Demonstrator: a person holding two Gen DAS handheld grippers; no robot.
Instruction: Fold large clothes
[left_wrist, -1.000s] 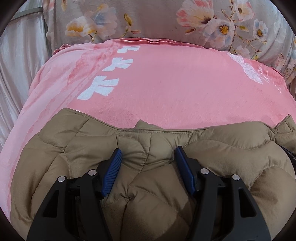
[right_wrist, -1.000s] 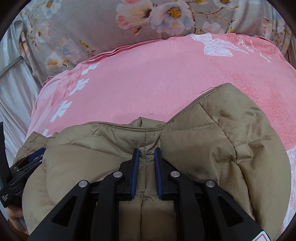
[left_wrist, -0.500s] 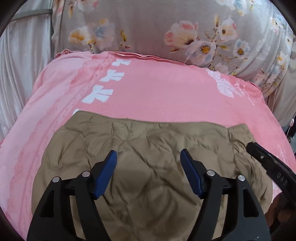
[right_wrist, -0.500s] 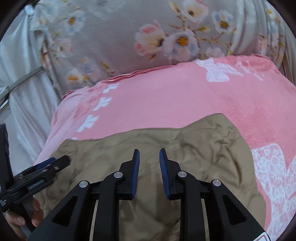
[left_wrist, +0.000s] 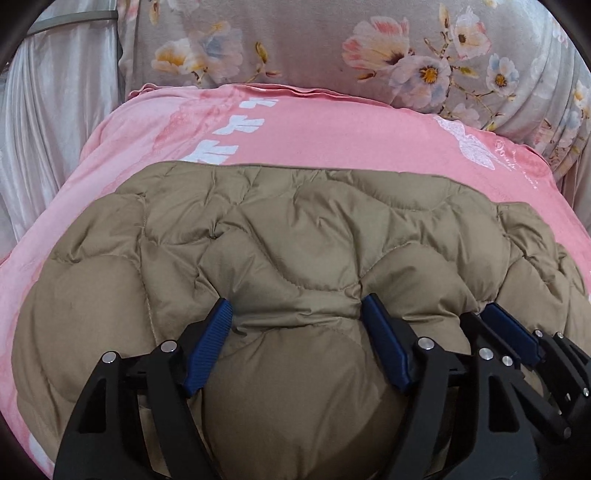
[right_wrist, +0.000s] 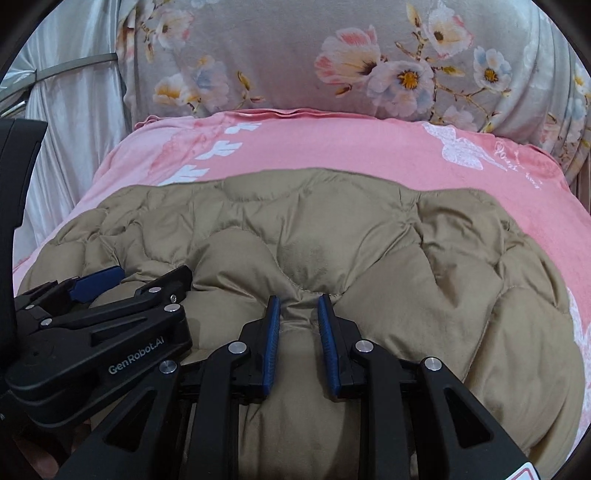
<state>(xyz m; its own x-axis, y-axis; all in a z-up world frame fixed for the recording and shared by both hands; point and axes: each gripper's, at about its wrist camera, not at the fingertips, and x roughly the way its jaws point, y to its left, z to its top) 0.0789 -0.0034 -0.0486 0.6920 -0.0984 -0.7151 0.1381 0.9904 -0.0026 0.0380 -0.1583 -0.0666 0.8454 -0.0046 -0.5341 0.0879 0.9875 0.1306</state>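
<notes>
A tan quilted puffer jacket (left_wrist: 295, 229) lies folded on the pink blanket; it also shows in the right wrist view (right_wrist: 369, 240). My left gripper (left_wrist: 297, 310) is open wide, its blue pads pressed down on either side of a puffy ridge at the jacket's near edge. My right gripper (right_wrist: 297, 301) is shut on a narrow pinch of the jacket's fabric at the near edge. The two grippers sit side by side: the right one shows in the left wrist view (left_wrist: 506, 325), the left one in the right wrist view (right_wrist: 110, 284).
A pink blanket (left_wrist: 332, 140) with white leaf and butterfly prints covers the bed. A grey floral pillow or headboard cover (left_wrist: 332, 48) stands behind it. A silvery curtain (left_wrist: 48, 122) hangs at the left. The blanket's right edge (right_wrist: 565, 177) drops off.
Both grippers were lifted above the jacket half a second ago; now they are low on its near edge and close together. The right jaws hold a fabric pinch again; the left stays open.
</notes>
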